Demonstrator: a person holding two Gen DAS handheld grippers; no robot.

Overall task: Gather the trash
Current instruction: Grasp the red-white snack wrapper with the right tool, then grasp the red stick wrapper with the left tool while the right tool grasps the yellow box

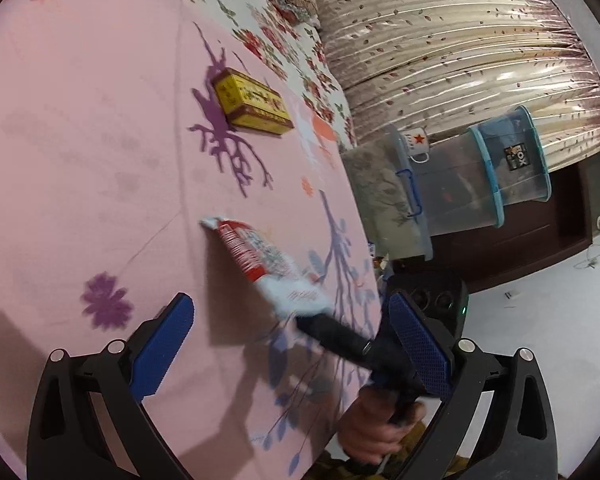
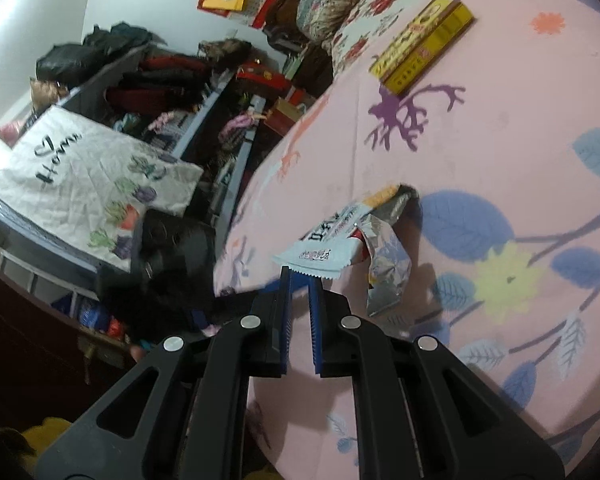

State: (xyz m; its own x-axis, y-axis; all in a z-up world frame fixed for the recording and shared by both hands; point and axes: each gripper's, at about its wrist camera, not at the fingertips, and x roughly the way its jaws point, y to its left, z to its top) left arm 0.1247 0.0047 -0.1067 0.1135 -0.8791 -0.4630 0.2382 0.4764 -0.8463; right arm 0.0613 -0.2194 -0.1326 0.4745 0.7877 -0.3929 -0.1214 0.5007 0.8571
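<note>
Right jaws pinched on the wrapper's near edge — left jaws spread and empty.

We see the right gripper (image 2: 300,280) with its jaws pressed together on the serrated near edge of a crumpled red-and-white foil snack wrapper (image 2: 340,236), which sits on the pink floral bedsheet (image 2: 480,152) near the bed's edge. Its long axis runs straight away from those jaws, toward the far side, where a flat yellow printed box (image 2: 420,52) lies well apart. Our left gripper (image 1: 292,344) hangs beside it with nothing between its blue pads, the wrapper ahead of them — so the right hand is plainly the nearer. We judge the next move to be a lift along that axis.
</note>
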